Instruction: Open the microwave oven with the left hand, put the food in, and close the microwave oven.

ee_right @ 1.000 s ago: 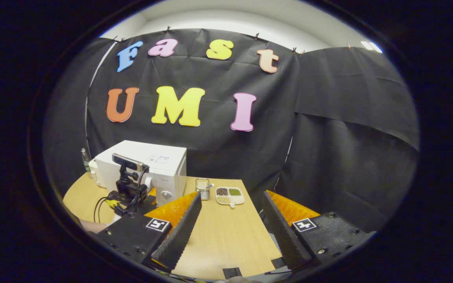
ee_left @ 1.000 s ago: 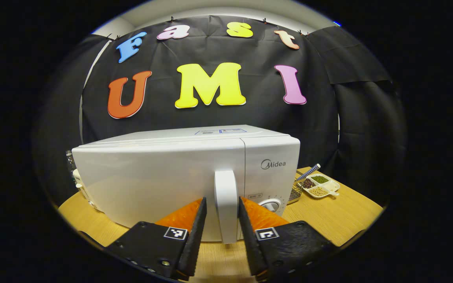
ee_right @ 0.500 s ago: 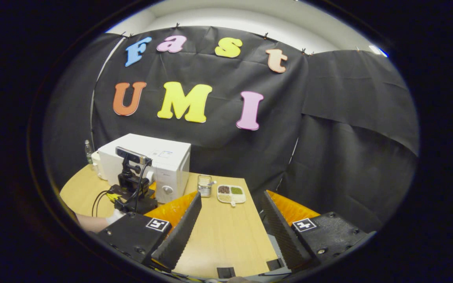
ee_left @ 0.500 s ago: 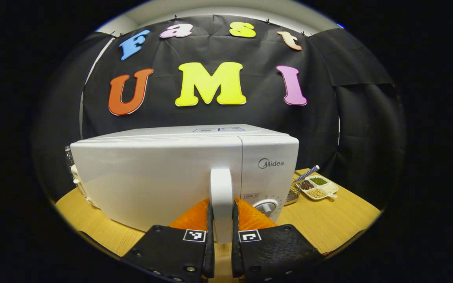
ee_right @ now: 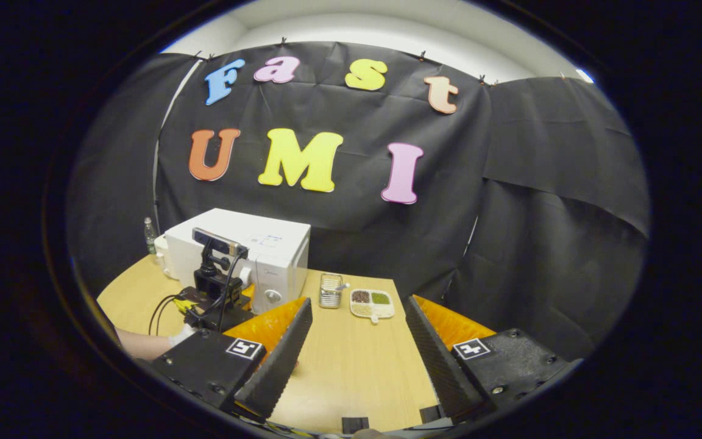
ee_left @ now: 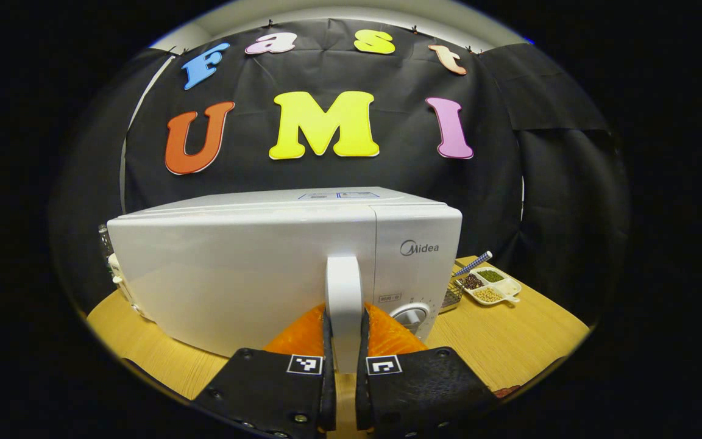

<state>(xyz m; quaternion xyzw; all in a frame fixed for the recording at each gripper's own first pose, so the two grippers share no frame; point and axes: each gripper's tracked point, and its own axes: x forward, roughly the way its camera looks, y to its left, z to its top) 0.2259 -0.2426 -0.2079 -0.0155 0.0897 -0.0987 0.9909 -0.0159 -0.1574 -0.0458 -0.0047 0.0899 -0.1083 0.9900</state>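
A small bottle (ee_right: 150, 230) stands at the far left of the wooden table (ee_right: 351, 366), just behind the white microwave oven (ee_left: 265, 268). The oven sits on the left part of the table, and its door (ee_left: 235, 274) is flat against the front, not swung out. A tall white handle (ee_left: 343, 305) runs down the right side of the door.

The left gripper (ee_left: 343, 360) has its two fingers pressed on that handle, one on each side. In the right gripper view, the same gripper (ee_right: 217, 299) is a dark thing with a camera on top and wires, right in front of the oven. A person's hand (ee_right: 181, 335) in a white glove holds it from below.

To the right of the handle are the oven's front panel and a round knob (ee_left: 411, 317).

Next to the oven on the right stands a small wire basket (ee_right: 329, 291). Just beside it is a white dish (ee_right: 372, 303) with little parts that hold dark, green and pale food. A blue and white stick (ee_left: 474, 263) leans out of the basket, above the dish.

The right gripper (ee_right: 357, 341) is over the near part of the table, well apart from the dish. Its fingers are spread wide, with nothing between them.
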